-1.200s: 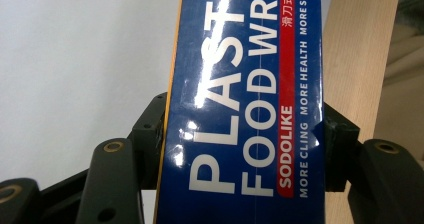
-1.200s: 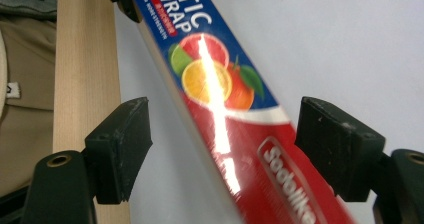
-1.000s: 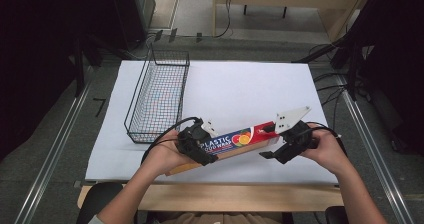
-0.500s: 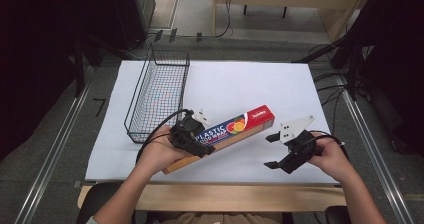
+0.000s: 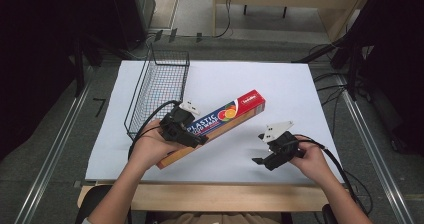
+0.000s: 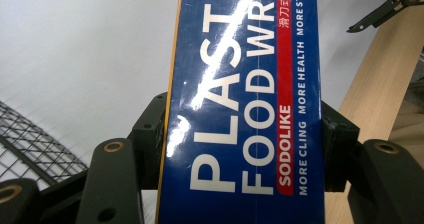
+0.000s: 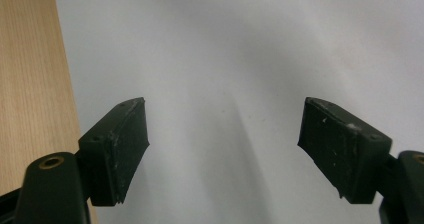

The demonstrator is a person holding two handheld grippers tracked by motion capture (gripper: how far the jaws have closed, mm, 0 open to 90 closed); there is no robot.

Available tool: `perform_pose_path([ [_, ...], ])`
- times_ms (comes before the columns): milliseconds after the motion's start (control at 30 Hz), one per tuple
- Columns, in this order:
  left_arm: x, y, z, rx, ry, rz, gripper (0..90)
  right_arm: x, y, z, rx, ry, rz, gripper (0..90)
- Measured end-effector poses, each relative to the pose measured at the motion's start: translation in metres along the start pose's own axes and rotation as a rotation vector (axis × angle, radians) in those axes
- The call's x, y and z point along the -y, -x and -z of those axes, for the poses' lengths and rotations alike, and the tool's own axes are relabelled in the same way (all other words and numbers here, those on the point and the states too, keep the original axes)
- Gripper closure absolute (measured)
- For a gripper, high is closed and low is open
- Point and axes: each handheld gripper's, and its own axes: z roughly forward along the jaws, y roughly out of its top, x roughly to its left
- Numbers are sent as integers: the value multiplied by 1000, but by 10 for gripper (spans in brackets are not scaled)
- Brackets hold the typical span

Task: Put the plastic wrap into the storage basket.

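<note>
Long blue food-wrap box [image 5: 224, 122] (red end)

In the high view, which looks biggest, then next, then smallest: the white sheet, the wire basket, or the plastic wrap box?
1. White sheet, by far the biggest.
2. Wire basket.
3. Plastic wrap box, long but thin; held up nearer the camera by the left gripper, so it may look bigger than it is.
</note>
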Motion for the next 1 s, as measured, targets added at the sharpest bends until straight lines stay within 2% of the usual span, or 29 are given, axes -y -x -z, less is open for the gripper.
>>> perform_pose_path([
  [133,-3,-8,5,-10,20,29,395,0,4,0,24,18,-17,204],
  [233,-3,-15,6,5,47,64,395,1,8,-3,40,-1,-21,204],
  [300,-4,-19,8,0,46,71,395,2,10,-5,45,-17,-17,204],
  [600,-16,-50,14,-96,31,148,396,4,14,-12,50,-58,-31,204],
  [867,-29,-70,19,-174,20,192,396,5,19,-12,29,-41,-59,203],
  [1000,-32,-80,18,-199,36,240,396,7,20,-13,24,-51,-69,203],
])
